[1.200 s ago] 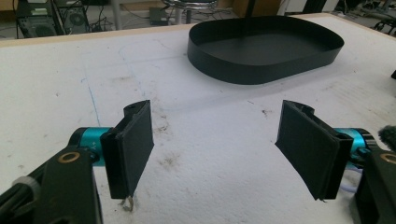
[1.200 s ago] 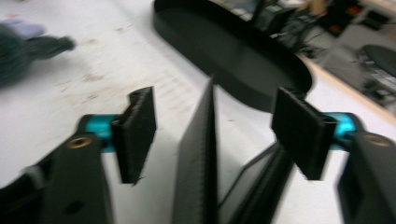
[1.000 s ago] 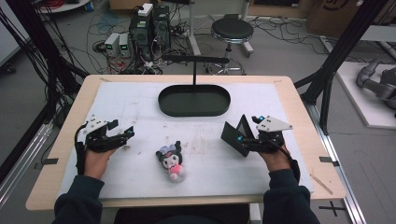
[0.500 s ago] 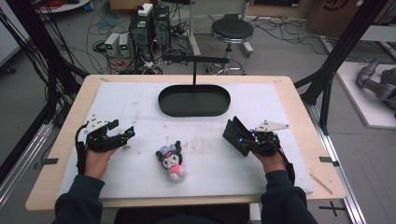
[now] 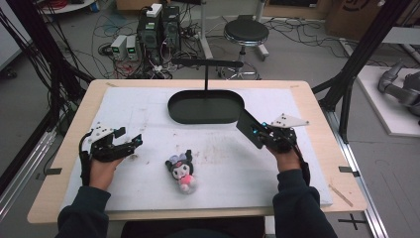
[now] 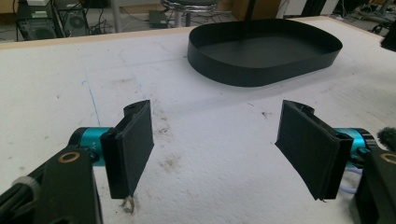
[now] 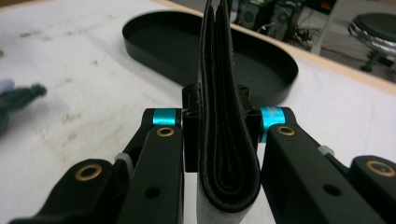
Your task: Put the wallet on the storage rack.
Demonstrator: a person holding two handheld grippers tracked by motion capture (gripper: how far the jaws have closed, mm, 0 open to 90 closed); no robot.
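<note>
Black-haired plush doll (image 5: 181, 171) on the mat between wide-open left gripper (image 5: 130, 145) and just-closed, empty right gripper (image 5: 249, 129).

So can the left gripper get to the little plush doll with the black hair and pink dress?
Probably yes. The left gripper is open, and bare white mat lies between it and the plush doll, with nothing in the way.

Overhead camera faces forward; both gripper cameras closely share the tray (image 5: 205, 106).
</note>
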